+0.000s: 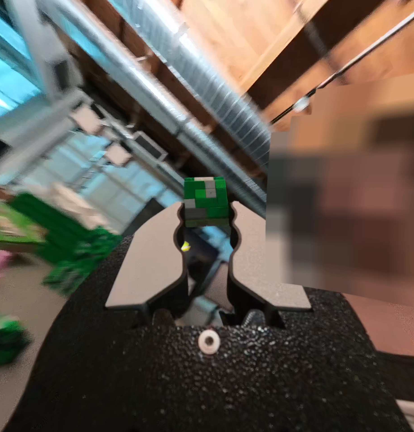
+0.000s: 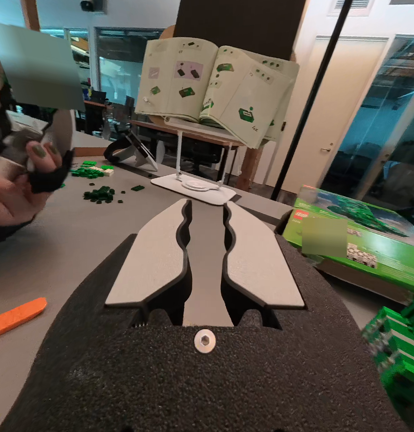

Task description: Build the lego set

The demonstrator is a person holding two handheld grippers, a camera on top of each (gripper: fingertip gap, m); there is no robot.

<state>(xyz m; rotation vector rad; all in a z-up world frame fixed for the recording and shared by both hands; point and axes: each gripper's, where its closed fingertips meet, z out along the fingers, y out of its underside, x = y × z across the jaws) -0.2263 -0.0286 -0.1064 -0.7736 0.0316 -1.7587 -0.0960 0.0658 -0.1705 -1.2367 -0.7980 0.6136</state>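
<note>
The grey surface (image 2: 89, 236) carries everything, and the widest open room on it is the bare stretch straight ahead of the right gripper (image 2: 207, 205), whose fingers are spread with nothing between them. At the right edge sits the flat green cardboard set box (image 2: 388, 247), with a large green brick build (image 2: 395, 350) blurred at the near right corner — both crowd that side. Toward the far edge the open paper instruction booklet (image 2: 215, 88) rests on a white wire stand (image 2: 194, 187). Loose dark and bright green bricks (image 2: 98, 182) lie scattered at the far left, and an orange plastic separator tool (image 2: 17, 313) lies at the near left edge.

The task's thing in hand is a small block of stacked green and grey bricks (image 1: 206, 201), pinched at its lower courses by the fingers of the left gripper (image 1: 206, 215) and lifted well clear of the surface. The left view is tilted and smeared.

Judged from this, the block is being carried — a steady, level wrist would help, since only its base is clamped. Setting it down would likely go best in the bare middle, away from the box and the stand's base.
</note>
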